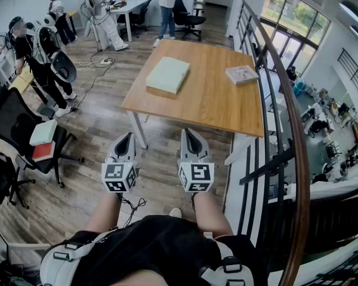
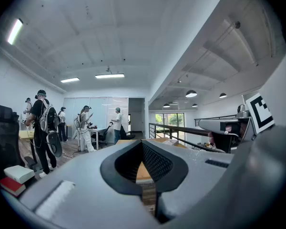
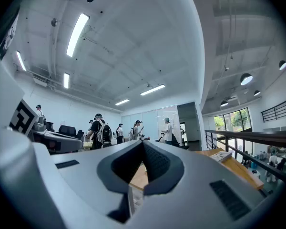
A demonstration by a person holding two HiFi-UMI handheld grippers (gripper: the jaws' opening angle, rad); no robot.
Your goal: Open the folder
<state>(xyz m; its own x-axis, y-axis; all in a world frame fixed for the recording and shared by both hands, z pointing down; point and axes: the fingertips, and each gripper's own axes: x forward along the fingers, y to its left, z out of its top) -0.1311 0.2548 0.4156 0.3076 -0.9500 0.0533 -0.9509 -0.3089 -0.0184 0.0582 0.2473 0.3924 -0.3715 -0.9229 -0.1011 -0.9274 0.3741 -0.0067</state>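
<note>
A pale green folder lies closed and flat on the wooden table, toward its far left side. Both grippers are held level in front of the person's waist, well short of the table's near edge. The left gripper has its jaws together with nothing between them, and so does the right gripper. In the left gripper view the shut left gripper leaves only a sliver of the table showing through its gap. The right gripper view shows the shut right gripper the same way, and the folder is hidden in both.
A small printed book lies at the table's far right. A stair railing runs along the right. An office chair with books stands at the left. Several people stand by desks at the back.
</note>
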